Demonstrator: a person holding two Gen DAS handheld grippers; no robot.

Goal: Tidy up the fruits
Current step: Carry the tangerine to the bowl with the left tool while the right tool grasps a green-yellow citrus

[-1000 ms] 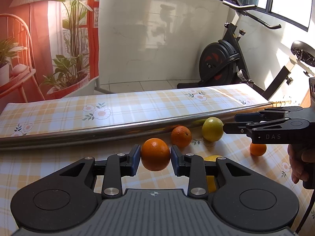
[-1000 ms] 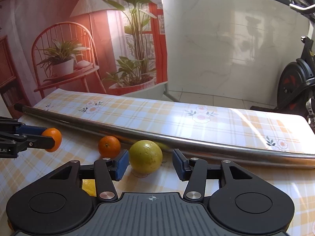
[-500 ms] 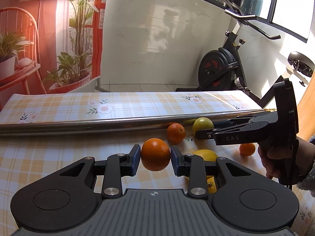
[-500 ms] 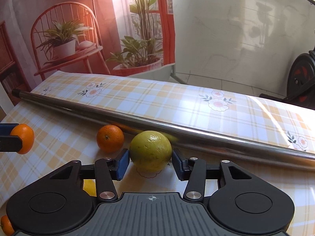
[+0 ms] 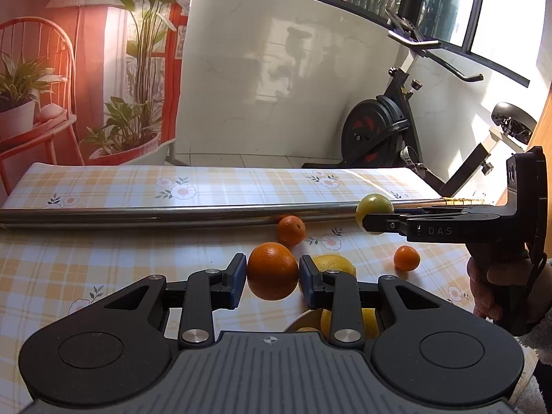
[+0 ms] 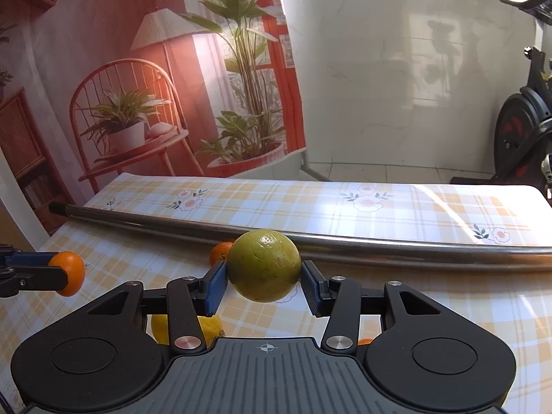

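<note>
The checked tablecloth [image 5: 120, 258] runs the whole width of the table, with a long steel pole [image 5: 138, 212] lying across it, and most of the fruit sits on the near side of that pole. What has changed in the last second is on the right: the right gripper [image 6: 264, 281], which a moment ago had its pads spread either side of the green-yellow citrus [image 6: 264, 265] as it sat on the cloth, has closed on it and raised it clear, so the fruit now hangs in front of the pole. The left gripper [image 5: 272, 272] has kept its pads pressed on the big orange [image 5: 272, 270] throughout, holding it off the table. So both hands are loaded, and I'd judge the next thing is carrying each fruit to its place. A yellow lemon [image 5: 333, 264], a smaller orange [image 5: 291, 229] by the pole and a little mandarin [image 5: 407, 258] are left on the cloth, and more yellow fruit shows below the left gripper, mostly hidden
</note>
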